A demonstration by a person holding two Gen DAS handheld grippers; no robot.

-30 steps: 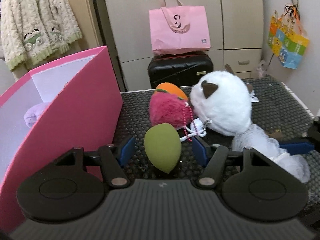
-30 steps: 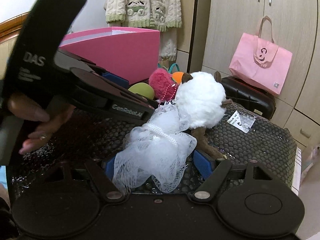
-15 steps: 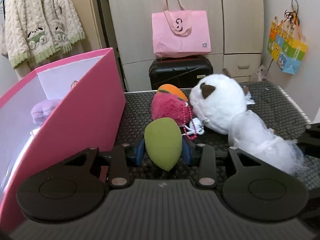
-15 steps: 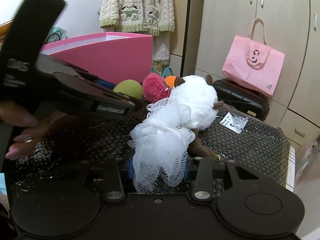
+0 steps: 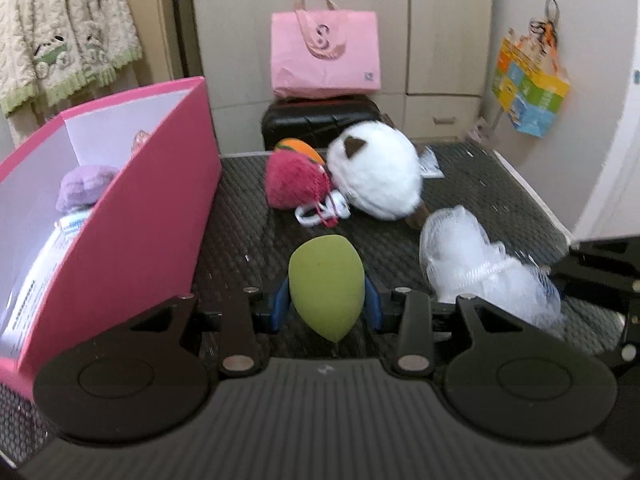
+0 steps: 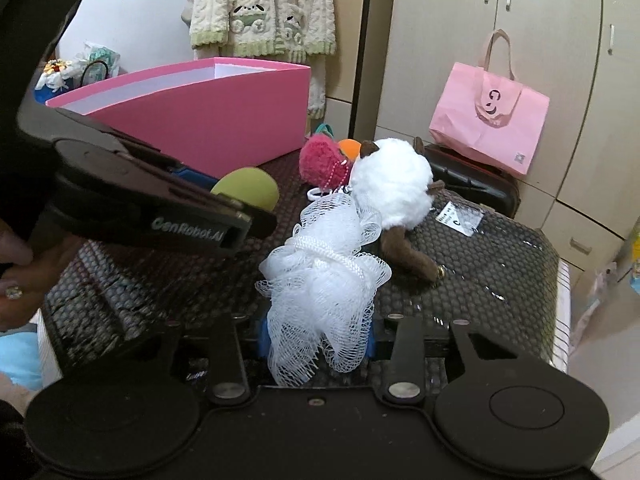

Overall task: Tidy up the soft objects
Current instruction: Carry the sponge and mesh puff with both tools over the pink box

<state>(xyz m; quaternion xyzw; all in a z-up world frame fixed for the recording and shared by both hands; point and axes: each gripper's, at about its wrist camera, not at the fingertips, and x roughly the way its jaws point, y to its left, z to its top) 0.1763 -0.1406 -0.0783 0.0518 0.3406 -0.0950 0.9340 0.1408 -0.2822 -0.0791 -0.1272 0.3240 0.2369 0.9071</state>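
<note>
Sponge first: the olive-green egg-shaped makeup sponge (image 5: 326, 292) sits pinched between the blue pads of your left gripper (image 5: 326, 306), jaws drawn in tight on its sides, pointed end toward the camera, over the near middle of the black dimpled mat (image 5: 248, 224). Your right gripper (image 6: 316, 340) has its jaws narrowed on the white mesh bath pouf (image 6: 320, 276), which bulges out between the blue pads (image 6: 263, 338) and spills forward. In the left wrist view that pouf lies just right of the sponge, near it but apart. Farther back on the mat, the fluffy white plush toy with brown ears (image 5: 378, 172) rests against the shaggy magenta plush ball (image 5: 296, 180), with an orange soft piece (image 5: 298, 147) tucked behind them and a beaded loop in front. To the left stands the tall pink cardboard box (image 5: 132, 224), open-topped, with a lilac plush (image 5: 86, 186) and printed paper inside. Beyond the mat's far edge, a pink tote bag (image 5: 324, 56) sits atop a black hard case (image 5: 320, 120) against beige cupboards, and a cream knitted cardigan (image 5: 64, 28) hangs at far left.
</note>
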